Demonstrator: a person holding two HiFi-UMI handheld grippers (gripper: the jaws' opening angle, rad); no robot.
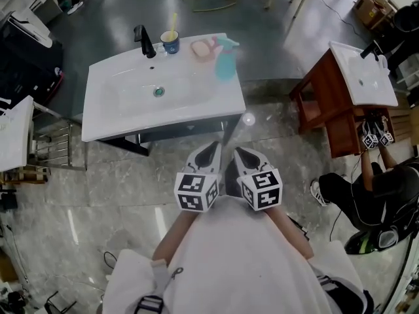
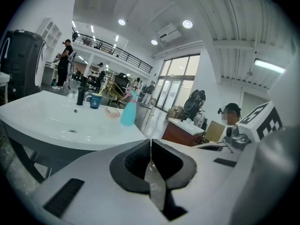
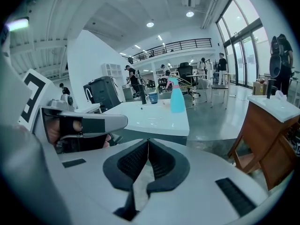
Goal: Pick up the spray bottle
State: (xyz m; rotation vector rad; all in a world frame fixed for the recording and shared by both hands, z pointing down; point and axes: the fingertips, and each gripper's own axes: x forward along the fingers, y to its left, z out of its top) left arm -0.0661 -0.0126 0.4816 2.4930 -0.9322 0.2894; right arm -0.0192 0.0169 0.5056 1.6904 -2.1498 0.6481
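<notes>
At the washbasin's (image 1: pixel 124 113) two-o'clock corner stood the teal spray bottle (image 1: pixel 226 64); left gripper (image 1: pixel 211 150) and right gripper (image 1: pixel 241 153) each had jaws pressed together, empty.

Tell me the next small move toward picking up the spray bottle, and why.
Probably carry the right gripper forward toward the spray bottle, opening its jaws on the way. It and the left gripper sit shut and empty near the body, short of the sink counter, and the bottle stands upright near its far right corner.

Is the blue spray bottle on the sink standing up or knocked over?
Upright: the spray bottle stands on its base, pink trigger head on top.
</notes>
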